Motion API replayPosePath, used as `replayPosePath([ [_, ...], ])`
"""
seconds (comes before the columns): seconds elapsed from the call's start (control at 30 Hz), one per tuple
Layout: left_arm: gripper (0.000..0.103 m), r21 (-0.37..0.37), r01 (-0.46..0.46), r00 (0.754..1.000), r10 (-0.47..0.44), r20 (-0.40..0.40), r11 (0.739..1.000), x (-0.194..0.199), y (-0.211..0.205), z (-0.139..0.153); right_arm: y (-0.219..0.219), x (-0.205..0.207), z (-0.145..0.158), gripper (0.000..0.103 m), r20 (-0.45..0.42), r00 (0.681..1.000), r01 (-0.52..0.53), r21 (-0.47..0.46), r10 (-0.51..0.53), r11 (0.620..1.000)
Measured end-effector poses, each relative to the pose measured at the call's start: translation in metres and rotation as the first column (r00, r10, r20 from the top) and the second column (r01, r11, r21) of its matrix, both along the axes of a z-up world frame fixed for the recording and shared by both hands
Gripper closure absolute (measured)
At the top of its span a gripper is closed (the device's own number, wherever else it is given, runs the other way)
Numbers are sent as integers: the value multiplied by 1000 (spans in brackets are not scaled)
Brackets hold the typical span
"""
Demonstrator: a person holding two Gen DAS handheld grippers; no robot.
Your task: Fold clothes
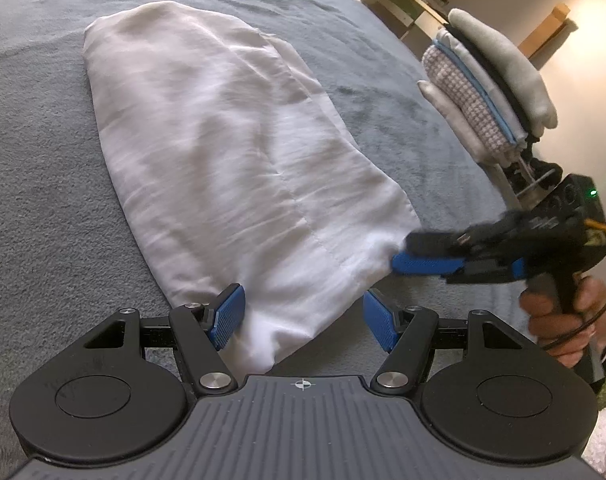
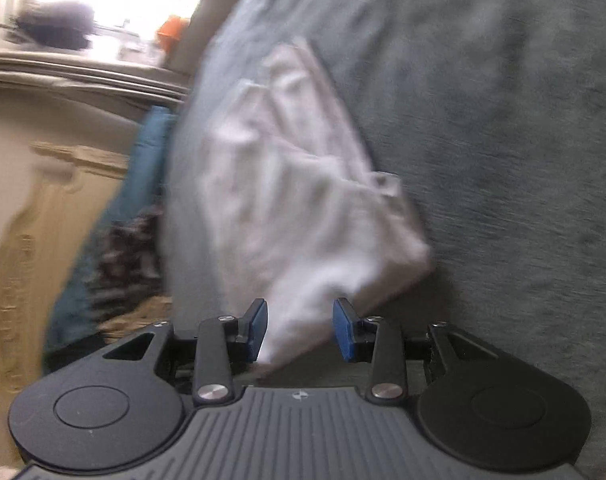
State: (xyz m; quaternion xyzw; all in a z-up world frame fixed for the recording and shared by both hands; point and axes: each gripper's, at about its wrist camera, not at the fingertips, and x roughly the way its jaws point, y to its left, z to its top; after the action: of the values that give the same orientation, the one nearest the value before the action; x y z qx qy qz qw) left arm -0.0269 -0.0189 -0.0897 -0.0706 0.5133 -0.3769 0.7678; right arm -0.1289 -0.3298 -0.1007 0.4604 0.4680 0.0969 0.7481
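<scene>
We see a white garment [image 1: 231,152] spread on a bed covered by a grey plush blanket [image 1: 35,184], its nap short and velvety. The garment is thin, softly wrinkled woven cloth, folded into a long rounded panel with a stitched seam running across its near third. Its long axis runs straight ahead from between our left gripper's [image 1: 301,322] fingers toward the far side of the bed, widening away from them.

The left gripper's blue, ridged fingers [image 1: 229,316] stand wide, one on each side of the garment's near end; the cloth bunches between them, and the finger on the picture's left touches its edge while the other stands just clear.

The right gripper [image 1: 405,254], held in a hand [image 1: 563,316], reaches in from beyond the left gripper's right finger. Its fingers stand narrow at the garment's near corner, and from the right wrist view [image 2: 300,328] the cloth passes between them. That view is blurred, so we cannot tell whether they pinch it.

Beyond the right gripper, well apart from the garment, a stack of folded clothes [image 1: 491,92] sits on the bed: pale grey fleece on top, dark and light blue layers below, then a checked fabric.
</scene>
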Motion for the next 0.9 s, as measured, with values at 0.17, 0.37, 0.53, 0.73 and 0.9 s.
replayPosePath([
  [0.17, 37, 57, 3, 1000, -3, 2, 998, -1, -7, 4, 8, -4, 14, 64, 37, 999, -29, -81, 33, 996],
  [0.37, 37, 214, 34, 998, -43, 41, 976, -6, -33, 11, 25, 2, 23, 64, 85, 991, -92, -162, 107, 983],
  [0.53, 36, 285, 40, 997, -59, 57, 958, -9, -45, 12, 28, 1, 10, 64, 21, 995, -95, -212, 101, 973],
  [0.73, 34, 318, 37, 996, -60, 65, 947, -10, -52, 11, 25, 1, 33, 64, 128, 986, -85, -198, 111, 976],
  [0.9, 32, 343, 40, 995, -69, 73, 939, -12, -58, 11, 19, 9, 34, 64, 144, 986, -54, -225, 88, 973],
])
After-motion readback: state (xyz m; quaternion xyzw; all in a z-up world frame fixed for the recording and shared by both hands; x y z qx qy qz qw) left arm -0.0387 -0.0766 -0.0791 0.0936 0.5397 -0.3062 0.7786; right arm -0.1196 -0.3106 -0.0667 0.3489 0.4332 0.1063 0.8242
